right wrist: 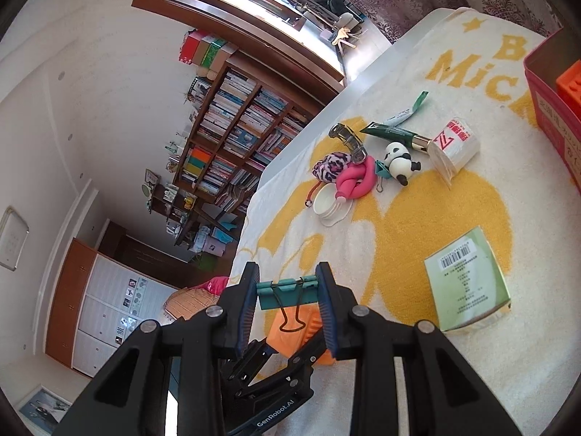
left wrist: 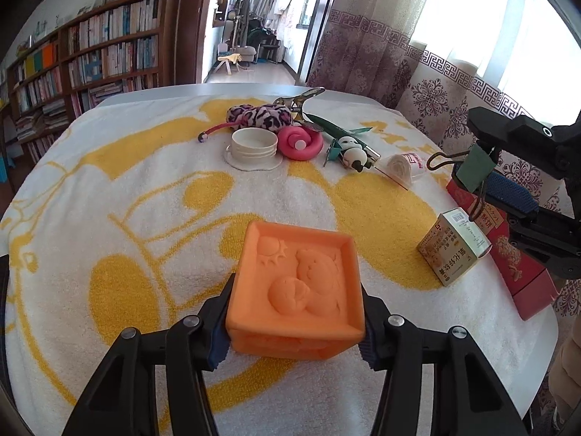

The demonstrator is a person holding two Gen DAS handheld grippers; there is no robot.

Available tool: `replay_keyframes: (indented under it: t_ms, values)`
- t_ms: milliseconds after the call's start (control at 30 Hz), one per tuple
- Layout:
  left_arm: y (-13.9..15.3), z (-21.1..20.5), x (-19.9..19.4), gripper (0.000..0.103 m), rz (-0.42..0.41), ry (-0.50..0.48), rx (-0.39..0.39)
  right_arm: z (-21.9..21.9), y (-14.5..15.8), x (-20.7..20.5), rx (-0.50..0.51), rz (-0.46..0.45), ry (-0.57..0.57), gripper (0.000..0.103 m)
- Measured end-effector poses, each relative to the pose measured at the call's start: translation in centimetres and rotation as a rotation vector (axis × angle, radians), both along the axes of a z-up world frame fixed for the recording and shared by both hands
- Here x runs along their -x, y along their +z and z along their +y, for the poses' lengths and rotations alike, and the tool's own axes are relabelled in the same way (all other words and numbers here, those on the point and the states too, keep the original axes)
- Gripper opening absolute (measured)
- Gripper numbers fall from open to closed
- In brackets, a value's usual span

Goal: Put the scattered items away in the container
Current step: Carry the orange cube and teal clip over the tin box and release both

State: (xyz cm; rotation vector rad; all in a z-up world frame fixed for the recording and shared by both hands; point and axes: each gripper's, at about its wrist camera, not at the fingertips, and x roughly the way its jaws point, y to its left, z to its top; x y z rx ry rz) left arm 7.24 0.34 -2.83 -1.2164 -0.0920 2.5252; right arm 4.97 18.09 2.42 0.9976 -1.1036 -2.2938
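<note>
Left wrist view: your left gripper (left wrist: 296,330) has its jaws pinching the orange block (left wrist: 296,290), raised over the towel-covered worktop (left wrist: 109,167). Your right gripper (right wrist: 288,294) has its jaws clamped on a teal binder clip (right wrist: 287,290), wire handles dangling. The red container (right wrist: 552,109) sits at the worktop's edge, an orange piece already inside. Left on the towel: the panda figure (right wrist: 397,161), green tube (right wrist: 394,134), pink ring (left wrist: 299,141) and medicine box (left wrist: 454,247).

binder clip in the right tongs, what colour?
Teal binder clip with dark wire handles; clearest in the right wrist view.
</note>
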Motion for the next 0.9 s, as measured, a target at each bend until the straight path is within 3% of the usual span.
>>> replay_keyframes:
  t_ms: [400,667,900]
  values:
    - [3.4,1.7,-2.0,0.057,0.075,-0.024,-0.018,5.0,3.4,-5.0,-0.144,0.110,-0.135,0.035]
    - [6.2,6.4,-3.3,0.057,0.130,-0.137,-0.048,11.2,4.8,-9.5,-0.310,0.140,-0.324,0.035]
    - [7.7,12.8,-4.3,0.057,0.134,-0.279,-0.082,17.0,4.1,-12.6,-0.335,0.102,-0.475,0.035]
